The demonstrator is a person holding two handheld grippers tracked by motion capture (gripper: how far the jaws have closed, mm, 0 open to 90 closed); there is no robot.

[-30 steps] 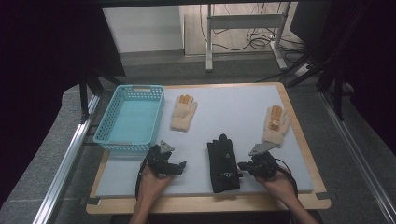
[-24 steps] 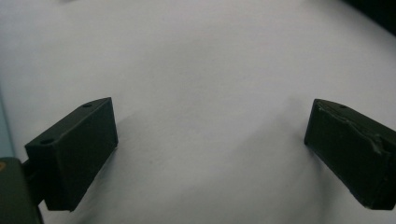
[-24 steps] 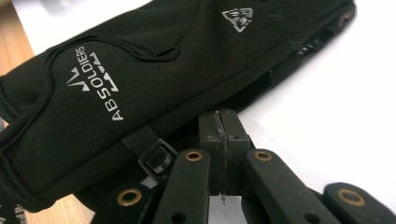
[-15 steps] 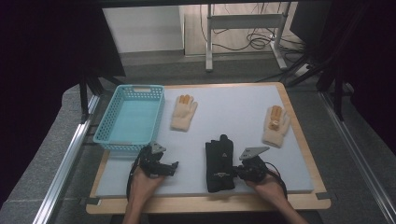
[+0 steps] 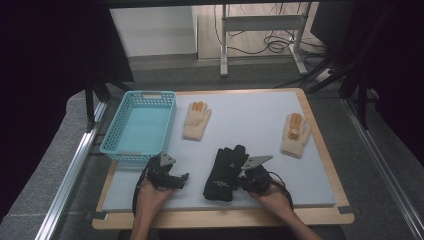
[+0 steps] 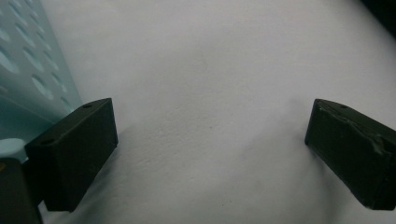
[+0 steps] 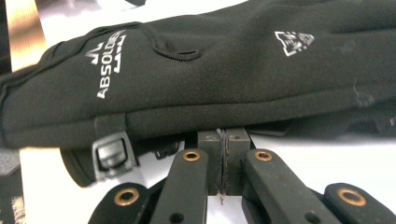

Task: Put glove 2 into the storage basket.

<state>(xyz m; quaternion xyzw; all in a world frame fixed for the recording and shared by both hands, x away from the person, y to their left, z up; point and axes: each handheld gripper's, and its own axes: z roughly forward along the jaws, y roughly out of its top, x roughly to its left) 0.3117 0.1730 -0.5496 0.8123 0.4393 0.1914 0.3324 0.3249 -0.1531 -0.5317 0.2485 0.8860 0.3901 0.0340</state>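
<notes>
Right tongs pressed shut at the edge of the black gloves near the table's front, seemingly pinching no fabric; left tongs wide open, empty, beside the basket; possible empty lift, pair left lying.

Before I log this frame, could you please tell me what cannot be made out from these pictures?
- Right gripper: its jaws stand together at the black gloves; whether fabric is pinched is hidden by the glove edge.
- Black gloves in the high view: stacked, so the lower one is mostly covered.
- Blue basket in the left gripper view: cut off by the frame edge, blurred.
</notes>
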